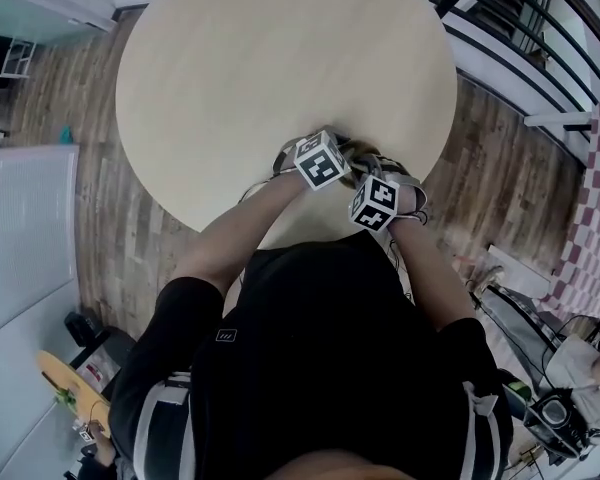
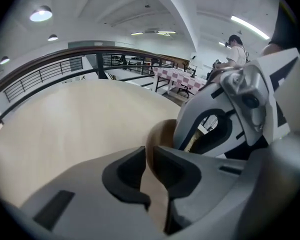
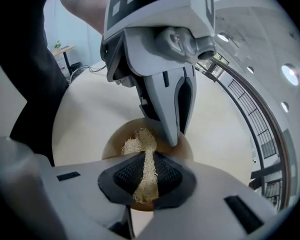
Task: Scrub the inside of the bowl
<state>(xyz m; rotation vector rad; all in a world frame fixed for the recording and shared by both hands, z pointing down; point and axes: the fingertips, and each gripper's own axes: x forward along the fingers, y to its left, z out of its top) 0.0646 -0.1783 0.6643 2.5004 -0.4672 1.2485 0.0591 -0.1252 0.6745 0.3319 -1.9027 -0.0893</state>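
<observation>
The bowl [image 3: 115,141] is hidden in the head view. The left gripper [image 2: 149,166] pinches its far rim; the right gripper [image 3: 149,176] clamps a fibre scrubber [image 3: 144,140] over its inside.

Head view:
- Round pale-wood surface [image 1: 280,68] fills 12 o'clock.
- Brown wood-plank floor [image 1: 120,248] lies all round it.
- Black metal railing [image 1: 510,38] curves from 1 to 3 o'clock.
- Pink-and-white checked tablecloth [image 1: 590,218] at 3 o'clock, beyond the rail.
- Flat white panel [image 1: 25,248] at 9 o'clock.
- Small yellow-topped table [image 1: 60,373] at 8 o'clock.

Left gripper view:
- White vaulted ceiling [image 2: 120,9].
- Round ceiling lamp [image 2: 41,15], lit, at 10 o'clock.
- Long strip light [image 2: 249,27] at 2 o'clock.
- Light bright and even.
</observation>
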